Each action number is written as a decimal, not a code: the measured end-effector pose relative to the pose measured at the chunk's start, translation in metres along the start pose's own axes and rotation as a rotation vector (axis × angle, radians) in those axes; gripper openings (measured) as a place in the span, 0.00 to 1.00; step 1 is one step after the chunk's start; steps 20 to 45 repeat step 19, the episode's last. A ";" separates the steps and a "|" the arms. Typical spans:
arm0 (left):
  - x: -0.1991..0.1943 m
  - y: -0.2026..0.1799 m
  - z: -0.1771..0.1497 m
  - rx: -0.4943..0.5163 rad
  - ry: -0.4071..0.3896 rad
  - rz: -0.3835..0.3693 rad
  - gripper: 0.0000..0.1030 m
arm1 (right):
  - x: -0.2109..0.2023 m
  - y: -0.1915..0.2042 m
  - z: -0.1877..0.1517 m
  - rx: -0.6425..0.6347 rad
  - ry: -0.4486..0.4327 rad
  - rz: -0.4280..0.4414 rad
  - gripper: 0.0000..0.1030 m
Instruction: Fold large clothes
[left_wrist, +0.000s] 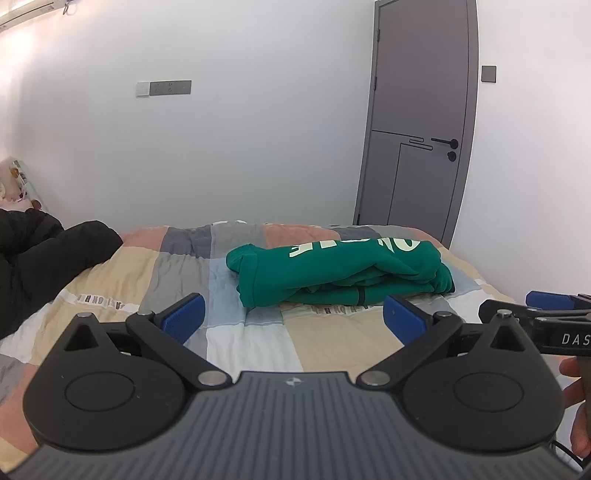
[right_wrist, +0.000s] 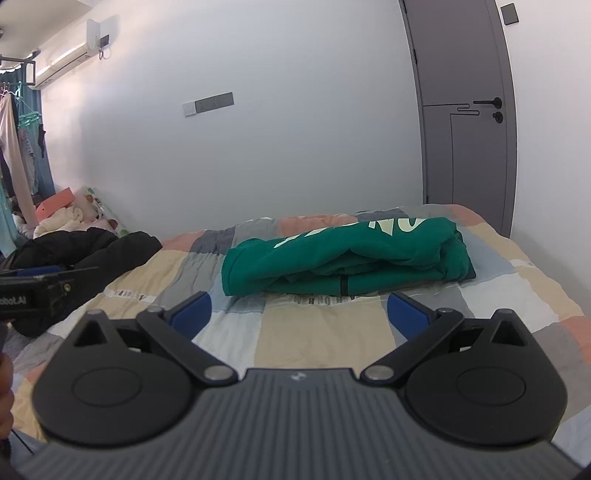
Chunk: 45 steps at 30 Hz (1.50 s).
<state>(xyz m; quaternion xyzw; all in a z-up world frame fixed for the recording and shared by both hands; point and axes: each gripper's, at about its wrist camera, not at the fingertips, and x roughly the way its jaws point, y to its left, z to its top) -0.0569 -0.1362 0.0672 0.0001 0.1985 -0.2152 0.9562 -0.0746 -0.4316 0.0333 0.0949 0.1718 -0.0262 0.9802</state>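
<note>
Green sweatshirt sits folded mid-bed toward the far edge of the quilt — left gripper and right gripper hang short of it, jaws wide and empty — fold looks complete.

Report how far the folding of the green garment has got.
Done: the green sweatshirt lies folded into a compact bundle on the patchwork quilt. In hand: nothing; the left gripper and right gripper are open and short of it. Left: possibly the black jacket, heaped unfolded nearby.
</note>
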 end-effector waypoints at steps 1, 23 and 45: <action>0.000 0.001 0.000 -0.001 0.000 0.001 1.00 | 0.000 0.000 0.000 0.002 -0.002 -0.002 1.00; 0.001 0.000 -0.002 -0.009 0.011 -0.013 1.00 | 0.000 0.000 -0.003 0.001 0.004 -0.012 1.00; 0.001 0.000 -0.002 -0.009 0.011 -0.013 1.00 | 0.000 0.000 -0.003 0.001 0.004 -0.012 1.00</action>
